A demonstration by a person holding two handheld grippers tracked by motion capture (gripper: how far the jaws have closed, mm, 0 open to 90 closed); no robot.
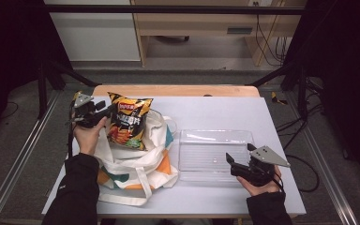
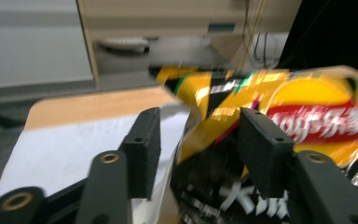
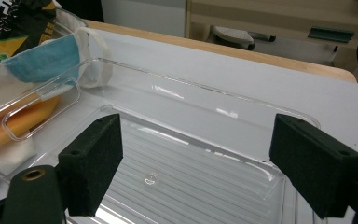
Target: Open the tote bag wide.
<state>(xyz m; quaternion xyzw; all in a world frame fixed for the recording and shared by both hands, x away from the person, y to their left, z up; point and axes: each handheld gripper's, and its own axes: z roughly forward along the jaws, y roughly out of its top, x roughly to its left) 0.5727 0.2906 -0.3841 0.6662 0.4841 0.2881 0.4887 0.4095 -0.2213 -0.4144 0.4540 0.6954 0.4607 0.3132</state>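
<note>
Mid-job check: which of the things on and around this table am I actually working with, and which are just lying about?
In the job:
- chip bag, standing in the bag's mouth, between the left gripper jaws
- tote bag
- clear plastic tray, which the right gripper hovers over with jaws open

Lying about:
- wooden desk beyond the table
- cables on the floor

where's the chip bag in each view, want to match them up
High view: chip bag left of centre, on the tote bag, at the left gripper.
Left gripper view: centre to right, blurred, edge between the open jaws.
Right gripper view: top left corner, beyond the clear tray.
Shared landmark: the table's wooden far edge.
</note>
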